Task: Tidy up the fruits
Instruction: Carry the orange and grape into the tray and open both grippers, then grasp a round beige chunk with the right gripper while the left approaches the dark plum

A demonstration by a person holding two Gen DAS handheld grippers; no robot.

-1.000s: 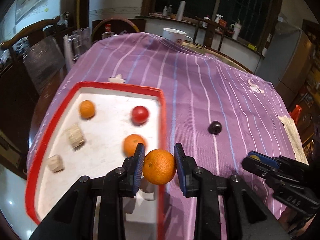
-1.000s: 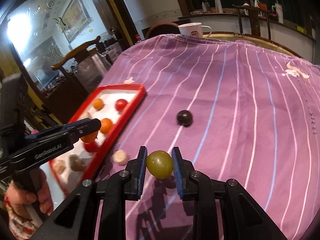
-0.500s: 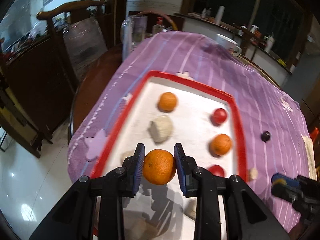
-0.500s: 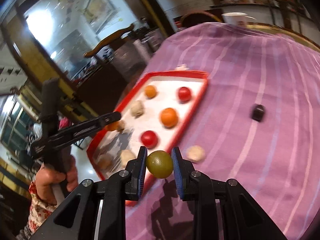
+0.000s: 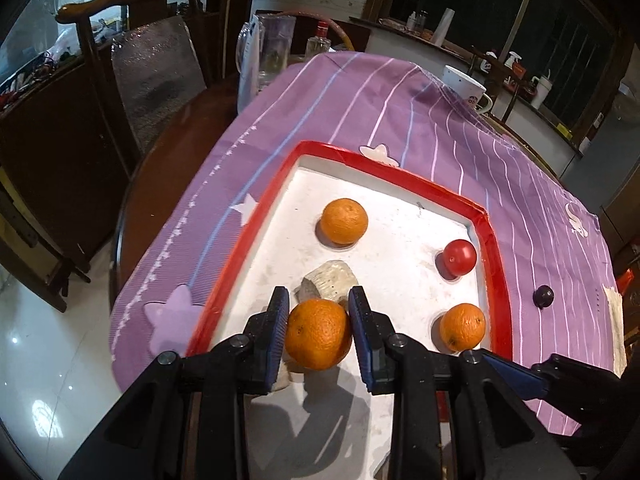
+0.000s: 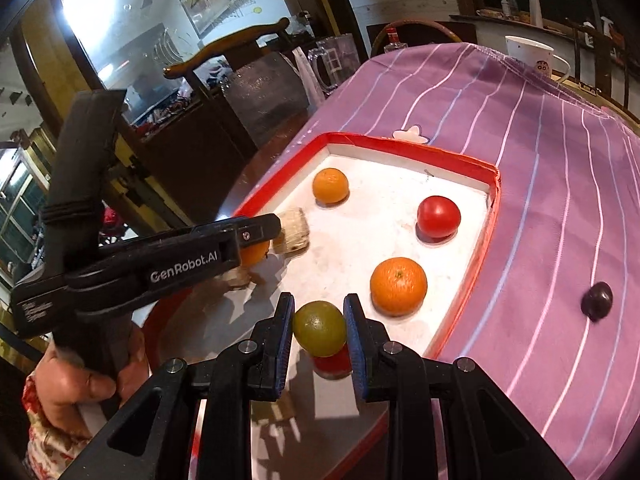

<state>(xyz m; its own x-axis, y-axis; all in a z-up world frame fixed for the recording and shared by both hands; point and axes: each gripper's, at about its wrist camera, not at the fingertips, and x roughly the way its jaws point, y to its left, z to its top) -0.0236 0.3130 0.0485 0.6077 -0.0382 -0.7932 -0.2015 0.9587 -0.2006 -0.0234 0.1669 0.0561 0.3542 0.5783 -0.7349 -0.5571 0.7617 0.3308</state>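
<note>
My left gripper (image 5: 318,334) is shut on an orange (image 5: 319,334) above the near left part of the red-rimmed white tray (image 5: 256,216). In the tray lie another orange (image 5: 344,221), a red tomato (image 5: 459,257), a smaller orange (image 5: 462,327) and a pale beige piece (image 5: 330,278). My right gripper (image 6: 319,328) is shut on a green fruit (image 6: 319,328) over the tray's (image 6: 466,296) near edge, above a red fruit (image 6: 332,363). The left gripper (image 6: 256,240) shows from the side there, held by a hand (image 6: 80,384). A dark fruit (image 6: 597,300) lies on the purple cloth.
A purple striped tablecloth (image 5: 420,120) covers the round table. A white mug (image 5: 464,86) stands at the far edge, a clear jug (image 5: 268,52) and a bottle at the back left. A wooden chair (image 5: 132,40) stands to the left, past the table edge.
Both grippers have moved left from over the cloth to over the tray, each still gripping its fruit. The tray now fills the middle of both views.
</note>
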